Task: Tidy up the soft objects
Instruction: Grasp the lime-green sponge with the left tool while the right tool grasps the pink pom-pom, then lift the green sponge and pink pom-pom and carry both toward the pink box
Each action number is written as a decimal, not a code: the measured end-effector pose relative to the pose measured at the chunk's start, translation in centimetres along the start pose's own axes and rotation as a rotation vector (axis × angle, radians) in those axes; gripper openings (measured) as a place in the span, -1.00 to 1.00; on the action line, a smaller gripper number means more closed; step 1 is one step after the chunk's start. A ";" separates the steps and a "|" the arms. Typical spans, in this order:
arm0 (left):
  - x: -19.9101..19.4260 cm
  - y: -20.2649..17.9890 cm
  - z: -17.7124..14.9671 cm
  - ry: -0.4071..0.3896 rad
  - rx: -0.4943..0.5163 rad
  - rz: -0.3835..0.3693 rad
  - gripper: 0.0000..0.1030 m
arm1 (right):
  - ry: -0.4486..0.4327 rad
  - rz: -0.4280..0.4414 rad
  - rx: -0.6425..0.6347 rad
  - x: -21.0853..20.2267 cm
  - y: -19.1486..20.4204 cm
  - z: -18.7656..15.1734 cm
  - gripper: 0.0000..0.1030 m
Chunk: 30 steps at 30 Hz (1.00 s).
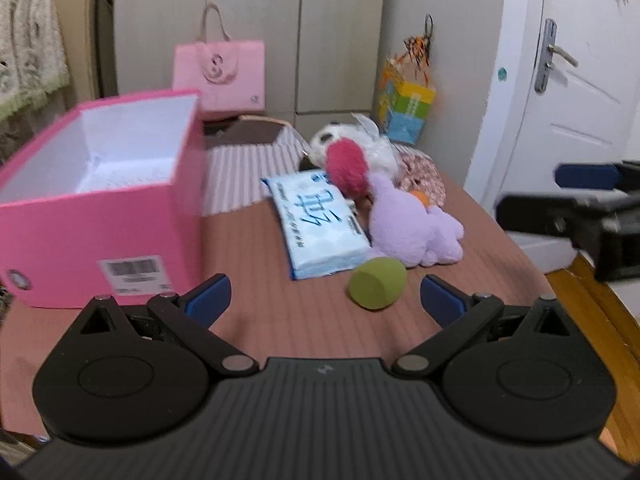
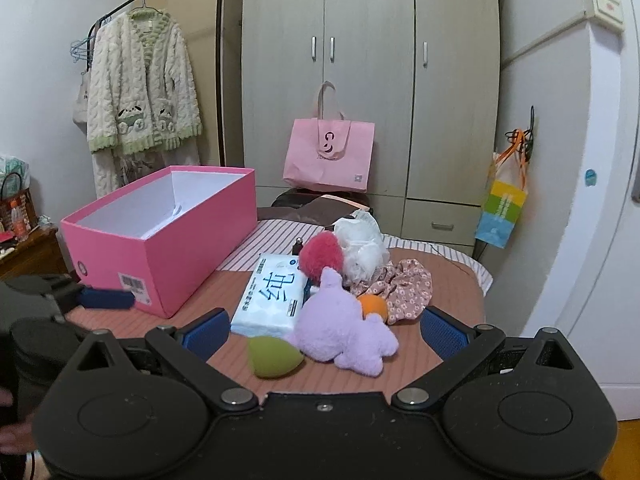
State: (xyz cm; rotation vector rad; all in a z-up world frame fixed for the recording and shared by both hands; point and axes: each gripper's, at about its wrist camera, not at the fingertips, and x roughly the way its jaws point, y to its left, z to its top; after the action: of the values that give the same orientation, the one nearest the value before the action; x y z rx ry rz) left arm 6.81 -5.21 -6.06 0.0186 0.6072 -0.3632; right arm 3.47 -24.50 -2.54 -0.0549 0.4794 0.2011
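Soft objects lie heaped on the brown bed [image 2: 448, 276] ahead of you: a purple plush toy [image 2: 340, 332], a green sponge [image 2: 272, 357] touching its near side, a tissue pack [image 2: 270, 300] just left of it, an orange ball [image 2: 373, 306], a red pompom [image 2: 320, 254], a white mesh puff [image 2: 362, 248] and a floral scrunchie [image 2: 404, 286] behind. The pink box [image 2: 168, 232] stands open-topped to the left of the heap, well apart from it. Your left tool [image 1: 326, 298] is released, jaws spread wide and holding nothing, with the sponge [image 1: 376, 285] in front between its fingers. Your right tool [image 2: 324, 330] is likewise spread and holding nothing, hovering before the plush toy and sponge.
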 end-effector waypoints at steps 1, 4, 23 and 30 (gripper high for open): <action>0.7 -0.1 0.0 0.013 -0.001 -0.017 0.95 | 0.004 0.006 0.009 0.5 -0.4 0.1 0.97; 2.3 -0.5 0.0 0.028 0.010 -0.050 0.93 | 0.026 0.017 0.029 2.3 -1.6 0.5 0.85; 8.2 -1.9 0.6 0.111 0.019 -0.161 0.05 | 0.103 0.052 0.165 11.7 -7.9 1.6 0.35; 8.4 -2.0 0.6 0.112 0.022 -0.152 -0.17 | 0.112 0.200 0.096 14.3 -4.7 2.9 0.05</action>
State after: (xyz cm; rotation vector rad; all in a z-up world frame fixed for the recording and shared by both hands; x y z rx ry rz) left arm 12.88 -9.91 -10.10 0.0138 0.7178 -0.5183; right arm 18.14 -26.22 -6.53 0.0760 0.6064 0.3719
